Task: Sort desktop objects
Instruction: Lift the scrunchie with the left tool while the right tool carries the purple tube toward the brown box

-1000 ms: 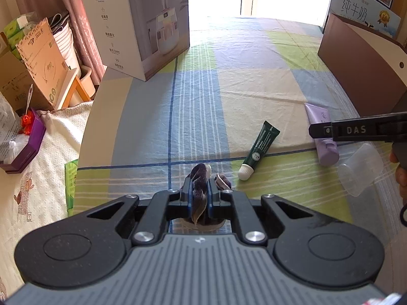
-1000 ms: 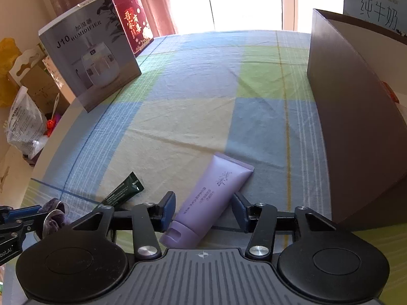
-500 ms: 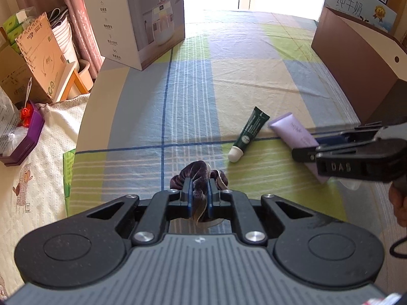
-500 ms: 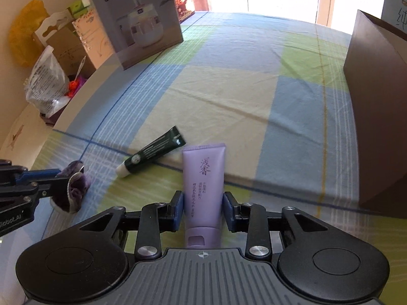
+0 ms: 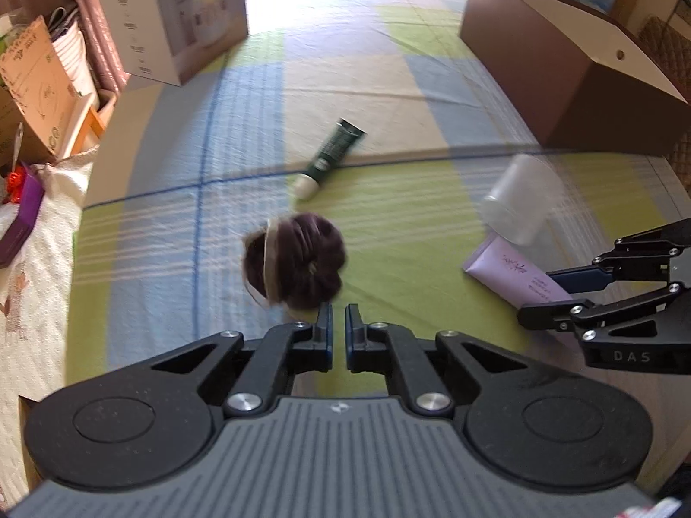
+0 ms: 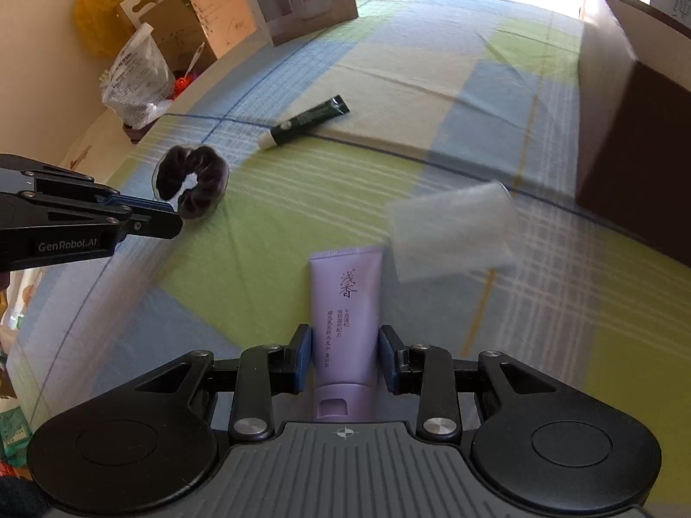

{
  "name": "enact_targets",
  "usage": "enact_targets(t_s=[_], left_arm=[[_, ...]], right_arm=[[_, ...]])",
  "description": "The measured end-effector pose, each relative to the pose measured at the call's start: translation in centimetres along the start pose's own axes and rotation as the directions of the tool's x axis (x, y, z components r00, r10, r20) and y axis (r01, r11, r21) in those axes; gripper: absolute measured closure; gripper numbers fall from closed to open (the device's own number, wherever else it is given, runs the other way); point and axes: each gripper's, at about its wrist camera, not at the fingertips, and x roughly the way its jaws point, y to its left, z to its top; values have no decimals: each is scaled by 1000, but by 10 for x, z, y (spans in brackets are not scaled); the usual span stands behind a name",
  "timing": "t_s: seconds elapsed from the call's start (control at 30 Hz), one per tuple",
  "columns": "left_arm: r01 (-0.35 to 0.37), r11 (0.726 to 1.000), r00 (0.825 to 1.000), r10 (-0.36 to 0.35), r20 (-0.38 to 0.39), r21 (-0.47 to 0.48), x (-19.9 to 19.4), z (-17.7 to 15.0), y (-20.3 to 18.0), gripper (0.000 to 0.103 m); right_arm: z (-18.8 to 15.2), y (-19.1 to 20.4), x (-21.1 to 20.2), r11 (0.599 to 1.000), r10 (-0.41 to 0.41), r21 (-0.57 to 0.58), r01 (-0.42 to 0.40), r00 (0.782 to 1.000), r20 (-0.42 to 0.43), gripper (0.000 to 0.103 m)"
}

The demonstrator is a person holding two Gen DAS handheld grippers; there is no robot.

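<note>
So your left gripper (image 5: 338, 318) sits just short of the scrunchie (image 5: 295, 266), jaws nearly together and holding nothing. Your right gripper (image 6: 344, 345) straddles the purple tube (image 6: 345, 298), jaws parted on either side; whether they touch it, I cannot tell. The green tube (image 6: 304, 121) and clear cup (image 6: 451, 231) lie loose on the cloth (image 6: 432, 99). As I judge it, the sorting is barely begun: all four items remain unplaced.

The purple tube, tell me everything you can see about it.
The purple tube is a soft lilac plastic squeeze tube with dark printed characters, a flip cap at the near end and a flat crimped far end. It lies flat on the checked cloth, between the right gripper fingers, which flank it without visibly squeezing.
</note>
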Motion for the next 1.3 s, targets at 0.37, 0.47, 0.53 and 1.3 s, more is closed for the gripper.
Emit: enact_targets(t_s=[0.37, 0.47, 0.53, 1.3], left_arm=[[-84, 996, 992, 82, 93, 13, -13, 8, -18, 60], [-129, 992, 985, 126, 119, 16, -10, 17, -12, 48], [-147, 989, 981, 144, 129, 11, -6, 23, -7, 48], [-229, 973, 971, 226, 72, 31, 63, 52, 25, 74]], right_arm=[[-49, -77, -51, 962, -164, 228, 154, 986, 25, 73], [-55, -99, -62, 937, -220, 285, 200, 975, 39, 73], [-59, -114, -68, 919, -256, 319, 230, 966, 42, 73], [-87, -180, -107, 824, -377, 480, 301, 924, 68, 73]])
